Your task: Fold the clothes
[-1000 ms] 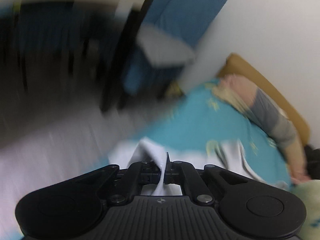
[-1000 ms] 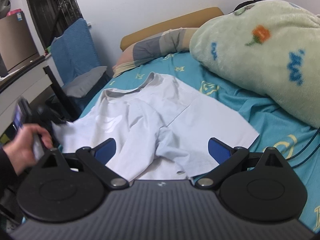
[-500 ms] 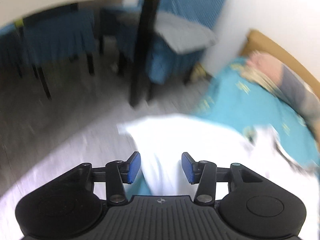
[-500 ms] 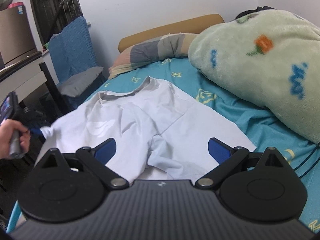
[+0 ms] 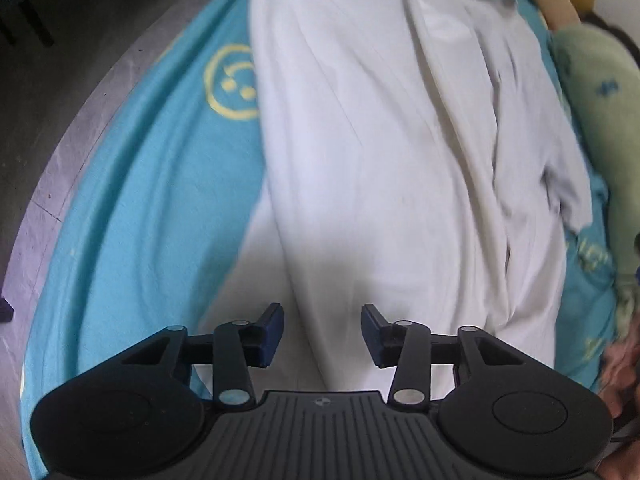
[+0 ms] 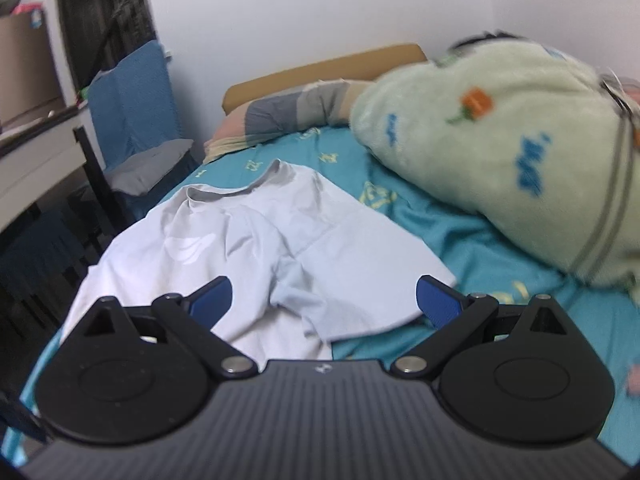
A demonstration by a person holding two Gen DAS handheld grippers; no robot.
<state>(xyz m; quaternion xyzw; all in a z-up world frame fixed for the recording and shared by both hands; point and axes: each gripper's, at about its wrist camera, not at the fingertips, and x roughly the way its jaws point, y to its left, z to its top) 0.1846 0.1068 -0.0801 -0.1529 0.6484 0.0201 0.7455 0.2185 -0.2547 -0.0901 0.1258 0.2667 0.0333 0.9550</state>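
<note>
Nearest in the left wrist view, the left gripper (image 5: 322, 330) hangs over the white shirt (image 5: 384, 152), jaws spread and gripping nothing. The shirt lies along the teal bedsheet (image 5: 132, 216), its near hem hidden behind the gripper body. In the right wrist view the right gripper (image 6: 324, 300) is released wide above the shirt (image 6: 248, 240), one sleeve folded across the front. Farther right sits a blurred green blanket (image 6: 500, 140); beyond, a striped pillow (image 6: 288, 112), partly covered by it.
</note>
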